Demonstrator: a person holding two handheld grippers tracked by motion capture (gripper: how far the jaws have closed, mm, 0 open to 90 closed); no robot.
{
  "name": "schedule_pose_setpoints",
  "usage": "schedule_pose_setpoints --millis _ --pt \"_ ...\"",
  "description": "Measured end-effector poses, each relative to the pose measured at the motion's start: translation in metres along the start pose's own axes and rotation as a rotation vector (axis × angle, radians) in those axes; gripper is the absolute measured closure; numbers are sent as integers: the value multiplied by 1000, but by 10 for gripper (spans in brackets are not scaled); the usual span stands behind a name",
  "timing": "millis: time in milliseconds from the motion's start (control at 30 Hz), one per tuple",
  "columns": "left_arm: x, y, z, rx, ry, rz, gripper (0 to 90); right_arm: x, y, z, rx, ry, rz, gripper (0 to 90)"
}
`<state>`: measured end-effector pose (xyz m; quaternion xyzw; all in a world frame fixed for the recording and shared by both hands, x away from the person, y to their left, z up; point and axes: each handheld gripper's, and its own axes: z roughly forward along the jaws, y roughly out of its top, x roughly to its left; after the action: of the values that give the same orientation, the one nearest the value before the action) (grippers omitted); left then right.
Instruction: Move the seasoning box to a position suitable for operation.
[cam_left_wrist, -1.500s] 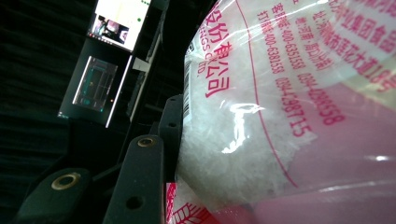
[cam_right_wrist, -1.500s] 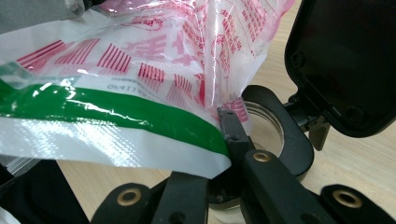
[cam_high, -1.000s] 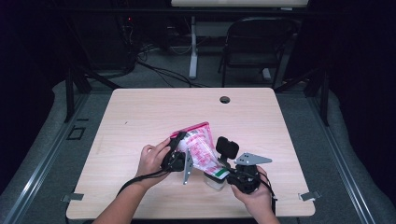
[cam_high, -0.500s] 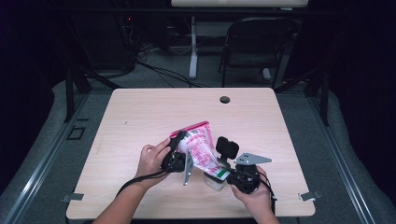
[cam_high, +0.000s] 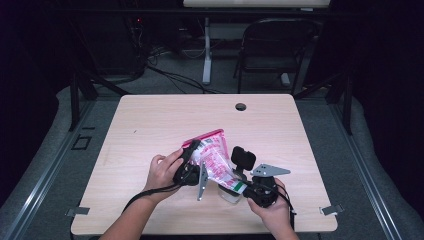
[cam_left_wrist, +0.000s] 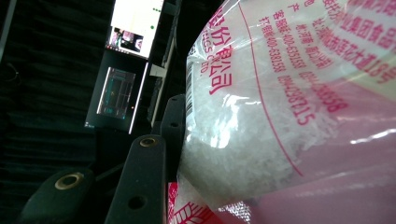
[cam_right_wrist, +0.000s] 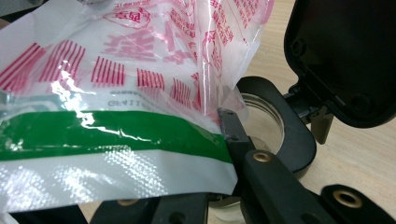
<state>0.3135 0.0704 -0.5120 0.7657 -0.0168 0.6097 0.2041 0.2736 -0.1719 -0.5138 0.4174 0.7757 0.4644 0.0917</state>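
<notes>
A clear bag of white grains with pink print hangs tilted above the table, its low end over a small clear jar. The jar's black flip lid stands open. My left gripper is shut on the bag's upper side; in the left gripper view the bag bulges against one black finger. My right gripper is shut on the bag's low end with the green stripe, just above the jar's mouth. The other jaws are hidden by the bag.
The wooden table has a round cable hole near its far edge. A dark chair and a desk leg stand behind it. A lit monitor appears in the left gripper view.
</notes>
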Motion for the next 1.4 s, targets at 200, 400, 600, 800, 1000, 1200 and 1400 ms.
schedule_pose_setpoints --millis 200,400,600,800,1000,1200,1400 --pt "0 1 0 -5 12 6 663 0 0 0 0 0 1 899" --pt "2 2 -2 -5 11 8 664 -1 -1 1 -2 -2 5 899" --pt "2 4 -4 -11 18 13 665 -2 -2 2 6 -4 3 899" --pt "2 4 -5 -8 15 9 665 -1 -2 3 12 -4 4 899" --pt "3 5 -5 -15 24 17 665 -1 -3 4 13 -2 10 899" --pt "4 5 -6 -13 24 12 666 -1 -3 4 14 -2 4 900" --pt "4 5 -6 -13 25 12 666 -1 -3 5 13 0 5 900"
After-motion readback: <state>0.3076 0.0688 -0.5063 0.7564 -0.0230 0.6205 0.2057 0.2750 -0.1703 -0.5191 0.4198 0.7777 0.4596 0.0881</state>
